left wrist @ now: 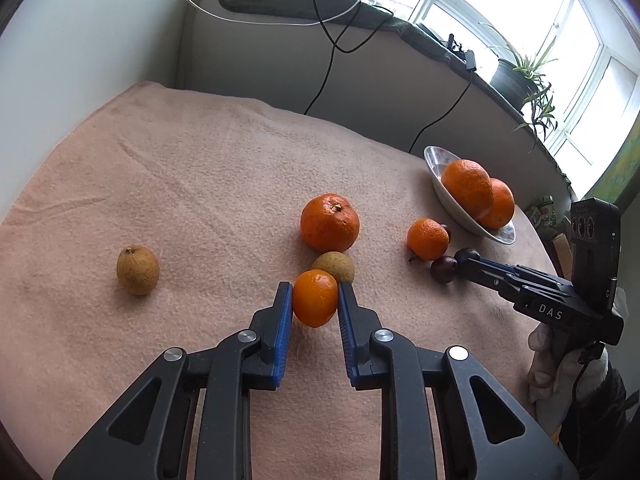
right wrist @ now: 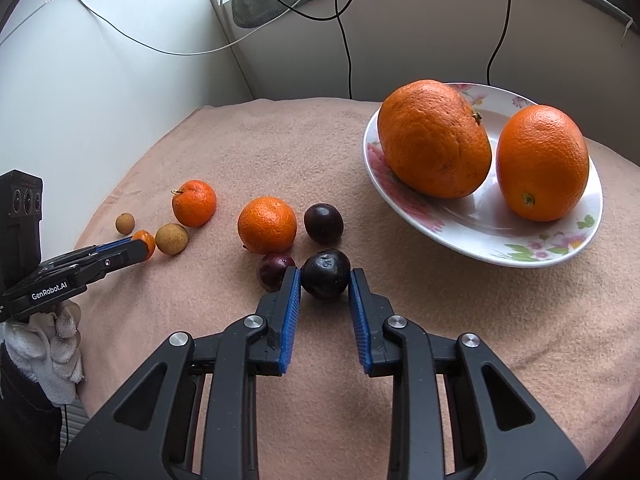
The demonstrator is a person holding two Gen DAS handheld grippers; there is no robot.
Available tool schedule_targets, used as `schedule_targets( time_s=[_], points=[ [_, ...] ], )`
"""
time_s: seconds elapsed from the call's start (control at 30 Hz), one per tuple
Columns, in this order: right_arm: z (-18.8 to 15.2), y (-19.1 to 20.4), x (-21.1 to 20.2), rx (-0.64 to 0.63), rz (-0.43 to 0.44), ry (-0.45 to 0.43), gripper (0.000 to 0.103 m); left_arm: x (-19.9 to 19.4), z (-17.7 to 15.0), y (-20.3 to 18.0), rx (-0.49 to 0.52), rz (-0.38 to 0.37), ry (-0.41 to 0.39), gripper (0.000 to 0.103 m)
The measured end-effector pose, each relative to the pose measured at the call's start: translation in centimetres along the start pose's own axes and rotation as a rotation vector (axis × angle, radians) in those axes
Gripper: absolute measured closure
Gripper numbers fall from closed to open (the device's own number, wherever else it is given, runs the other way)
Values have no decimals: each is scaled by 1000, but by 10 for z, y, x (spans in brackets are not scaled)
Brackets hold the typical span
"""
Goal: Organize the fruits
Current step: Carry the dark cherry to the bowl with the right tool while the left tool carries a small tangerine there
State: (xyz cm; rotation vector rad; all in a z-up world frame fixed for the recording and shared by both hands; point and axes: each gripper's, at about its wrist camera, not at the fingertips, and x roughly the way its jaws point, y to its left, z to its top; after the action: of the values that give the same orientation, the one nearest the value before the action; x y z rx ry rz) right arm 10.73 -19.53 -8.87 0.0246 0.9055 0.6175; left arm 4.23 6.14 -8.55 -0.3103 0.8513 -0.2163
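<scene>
Plums (right wrist: 278, 276) crowd the right tool (right wrist: 325, 276) gripping a dark plum (right wrist: 325, 274); left tool (left wrist: 315, 296) clamps a kumquat (left wrist: 315, 298) beside a longan (left wrist: 336, 265).

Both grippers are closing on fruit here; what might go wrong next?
The right gripper holds a round dark plum only at its fingertips; it may slip out. A second plum touches the left finger and may get nudged. The left gripper's small orange fruit touches a longan, which could roll.
</scene>
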Motion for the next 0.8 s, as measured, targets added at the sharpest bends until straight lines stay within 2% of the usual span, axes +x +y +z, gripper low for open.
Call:
schedule_targets(
  time_s=[0.33, 0.8],
  points=[
    [-3, -9, -33, 33, -10, -71, 77, -5, 11, -30, 26, -75, -32, 82],
    [2, -42, -73, 85, -66, -144, 77, 14, 25, -90, 100, -188, -27, 82]
  ],
)
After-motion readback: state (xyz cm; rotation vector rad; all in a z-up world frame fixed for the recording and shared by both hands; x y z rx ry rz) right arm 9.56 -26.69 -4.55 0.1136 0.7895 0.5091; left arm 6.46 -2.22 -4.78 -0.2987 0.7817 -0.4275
